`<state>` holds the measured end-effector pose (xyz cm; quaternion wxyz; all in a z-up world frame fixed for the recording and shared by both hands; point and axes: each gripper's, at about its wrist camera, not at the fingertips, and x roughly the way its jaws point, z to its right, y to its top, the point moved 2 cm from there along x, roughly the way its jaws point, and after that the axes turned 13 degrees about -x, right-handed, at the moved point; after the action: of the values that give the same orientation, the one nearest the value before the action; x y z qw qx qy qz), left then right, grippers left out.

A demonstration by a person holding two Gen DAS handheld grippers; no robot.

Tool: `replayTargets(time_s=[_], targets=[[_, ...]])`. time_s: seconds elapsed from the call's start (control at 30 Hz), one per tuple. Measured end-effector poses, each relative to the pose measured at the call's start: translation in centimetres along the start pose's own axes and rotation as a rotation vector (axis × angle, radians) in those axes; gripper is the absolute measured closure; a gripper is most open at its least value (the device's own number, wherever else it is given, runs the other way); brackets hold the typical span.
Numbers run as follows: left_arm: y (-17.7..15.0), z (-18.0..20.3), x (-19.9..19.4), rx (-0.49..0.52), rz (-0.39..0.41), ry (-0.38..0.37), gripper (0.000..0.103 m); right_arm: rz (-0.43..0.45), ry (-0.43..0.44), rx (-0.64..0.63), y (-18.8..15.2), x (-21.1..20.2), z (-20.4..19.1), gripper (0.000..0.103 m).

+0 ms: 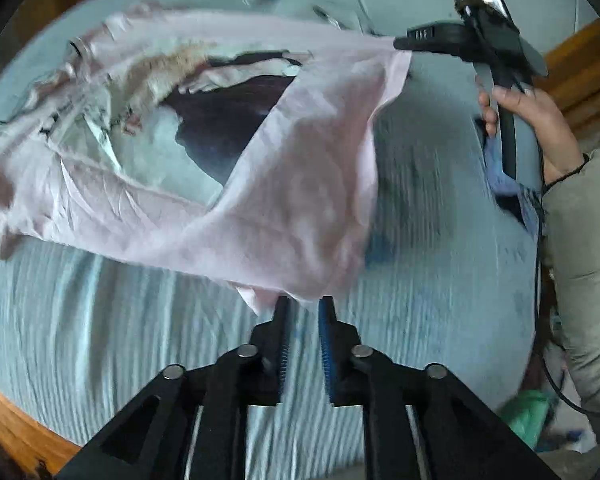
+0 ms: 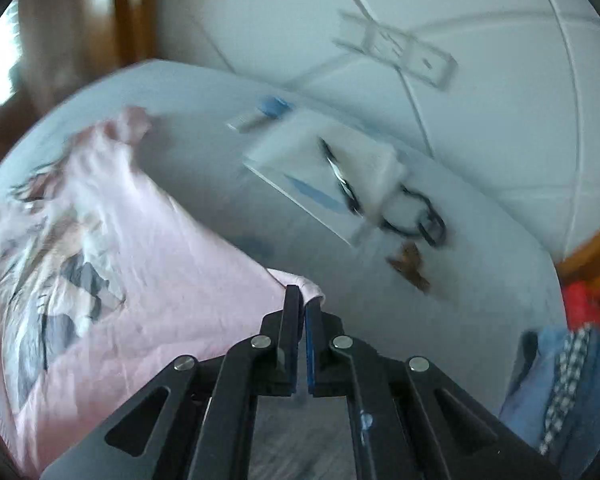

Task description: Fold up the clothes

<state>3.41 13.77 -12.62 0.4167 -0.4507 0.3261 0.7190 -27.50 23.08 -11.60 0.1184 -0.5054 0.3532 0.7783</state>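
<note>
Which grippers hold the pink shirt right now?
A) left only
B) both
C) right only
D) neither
B: the left gripper pinches the pink shirt at its near edge, and the right gripper is shut on another edge, with the cloth lifted between them above the bed.

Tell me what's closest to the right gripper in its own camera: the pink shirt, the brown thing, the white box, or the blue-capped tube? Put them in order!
From the right gripper:
1. Pink shirt: pinched at the fingertips, spreading left.
2. Brown thing: on the bed, up and right.
3. White box: farther back, middle.
4. Blue-capped tube: farthest, near the headboard.
</note>
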Motion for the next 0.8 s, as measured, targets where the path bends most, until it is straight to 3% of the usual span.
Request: replayTargets(time_s=[0.1,0.17,0.23,0.37,0.57,0.67,0.8], targets=[[1.3,-2.0,-2.0,-0.027,0.049,0.011,0.07,-0.023,0.062,0.086,-2.1,0.1,0.7,0.087],[2.9,-4.6,-4.2,-0.051,0.113,0.032,0.05,-0.03,0.073,0.136,-4.3,-0.5,0.8,0.058],[4.9,-8.2,-6.2,-0.081,0.173,0.077,0.043,-0.031,0.08,0.197,-6.4,-1.4,1.3,0.049],[10.1,-19.2,-9.3,-0.163,0.249,0.226,0.042,-0.009,0.151,0.328,-11.1,-4.1,0.5,0.049],[14.6,-32.5,-9.7,-0.215,0.243,0.316,0.042,0.011,0.197,0.441,-16.5,-7.6,-6.3,0.049],[16.3,-36.4,-8.6,-0.172,0.209,0.28,0.042,-0.004,0.191,0.507,-18.1,-8.9,-11.1,0.047],[17.7,-38.9,-7.6,-0.09,0.153,0.258,0.042,-0.043,0.187,0.585,-19.3,-9.2,-16.7,0.042]])
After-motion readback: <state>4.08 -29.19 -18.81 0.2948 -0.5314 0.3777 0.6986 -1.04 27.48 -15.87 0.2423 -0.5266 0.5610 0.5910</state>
